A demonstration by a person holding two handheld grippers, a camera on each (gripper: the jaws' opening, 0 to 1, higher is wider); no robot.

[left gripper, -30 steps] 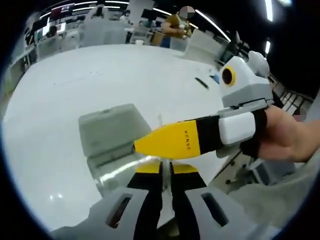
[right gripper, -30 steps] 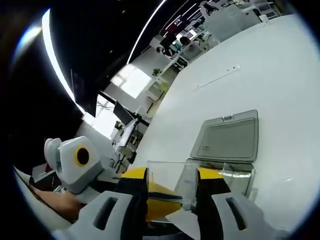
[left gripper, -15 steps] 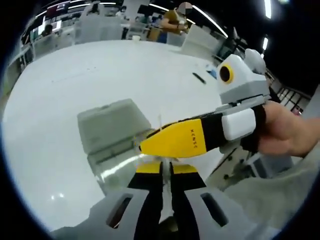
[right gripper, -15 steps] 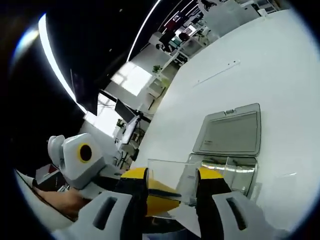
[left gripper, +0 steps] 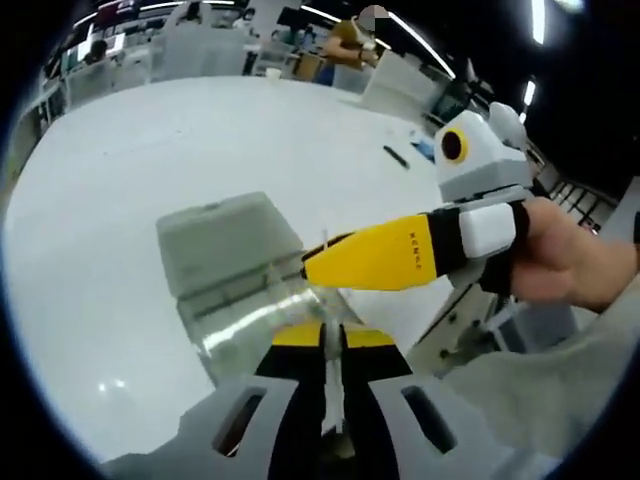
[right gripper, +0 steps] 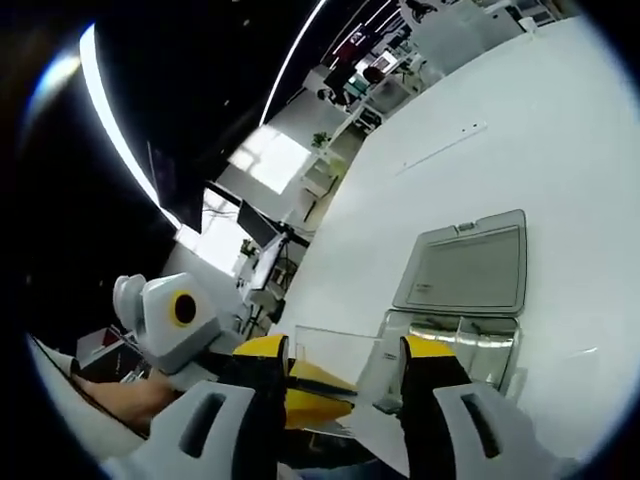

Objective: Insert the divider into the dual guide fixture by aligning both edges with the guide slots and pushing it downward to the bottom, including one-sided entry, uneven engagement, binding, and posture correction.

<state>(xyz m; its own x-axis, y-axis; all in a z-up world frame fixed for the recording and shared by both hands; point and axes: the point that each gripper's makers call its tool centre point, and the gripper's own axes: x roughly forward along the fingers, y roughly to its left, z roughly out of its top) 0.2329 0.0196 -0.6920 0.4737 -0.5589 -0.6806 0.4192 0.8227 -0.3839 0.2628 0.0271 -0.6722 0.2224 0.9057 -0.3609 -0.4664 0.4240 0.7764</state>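
The divider [right gripper: 345,360] is a clear thin sheet. In the right gripper view it spans from one jaw to the other of my right gripper [right gripper: 343,352], which is shut on its side edges. In the left gripper view the divider [left gripper: 329,330] is edge-on, and my left gripper [left gripper: 333,342] is shut on its lower edge. The right gripper's yellow fingers [left gripper: 375,262] reach in from the right, held by a hand [left gripper: 575,262]. The left gripper's body [right gripper: 175,318] is at the left of the right gripper view. The clear guide fixture [left gripper: 255,318] [right gripper: 462,342], with its grey lid [left gripper: 222,245] [right gripper: 468,270] open, lies on the table beyond the divider.
The white table [left gripper: 180,150] [right gripper: 560,150] runs wide behind the fixture. A small dark object [left gripper: 398,157] lies far right on it. Desks, chairs and a person [left gripper: 350,45] are in the background. Grey fabric [left gripper: 540,400] is at the lower right.
In the left gripper view the right gripper's yellow fingers have drawn back to the right. In the right gripper view the left gripper's body has shifted right. The divider stays held.
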